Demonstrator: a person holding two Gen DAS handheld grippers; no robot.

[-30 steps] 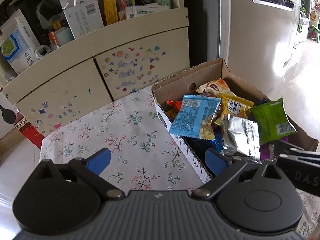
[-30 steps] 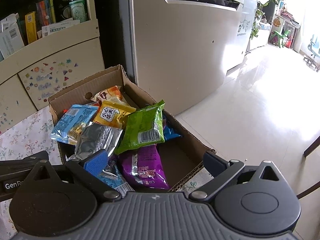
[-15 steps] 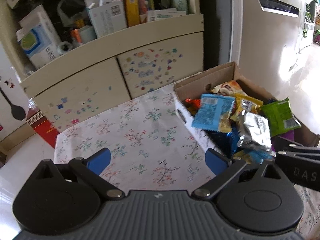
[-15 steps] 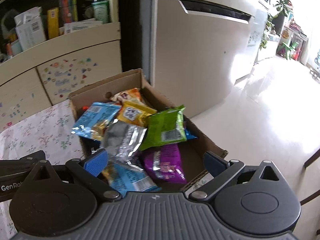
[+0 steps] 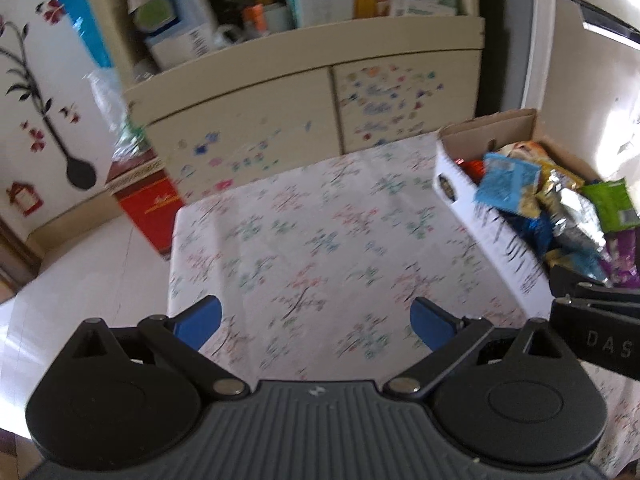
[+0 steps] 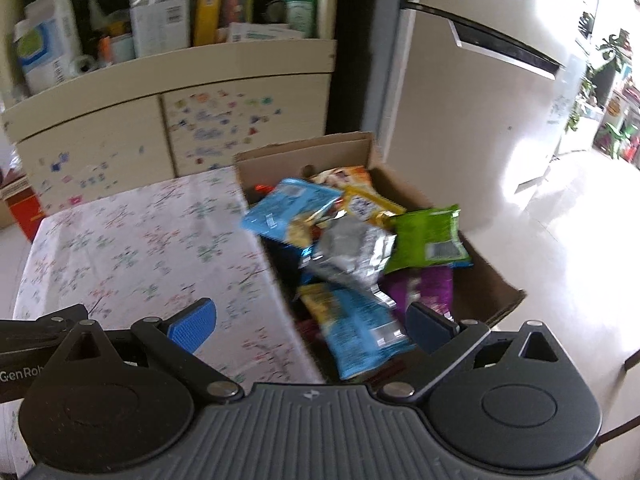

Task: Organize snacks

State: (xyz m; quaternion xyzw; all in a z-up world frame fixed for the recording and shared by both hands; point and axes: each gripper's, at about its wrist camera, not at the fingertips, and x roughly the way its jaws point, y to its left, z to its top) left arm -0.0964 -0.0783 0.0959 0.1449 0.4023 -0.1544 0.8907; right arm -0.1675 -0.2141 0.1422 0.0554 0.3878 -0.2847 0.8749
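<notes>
Left wrist view: the left hand-held gripper [image 5: 316, 322], spread wide and empty, hangs over the floral table [image 5: 320, 232]; the snack-filled cardboard box [image 5: 486, 236] sits at right.

Right wrist view: the right hand-held gripper [image 6: 312, 326], wide and empty, hangs above the box's near snacks [image 6: 356, 240].

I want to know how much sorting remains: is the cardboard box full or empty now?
Full. The cardboard box holds a loose heap of snack packets, such as the green packet and silver packet.

Brown corrugated cardboard box [image 6: 496, 300]; crinkly foil packet [image 6: 352, 252] (glossy silver); floral cloth [image 5: 320, 232], matt; shiny fridge [image 6: 460, 128].
</notes>
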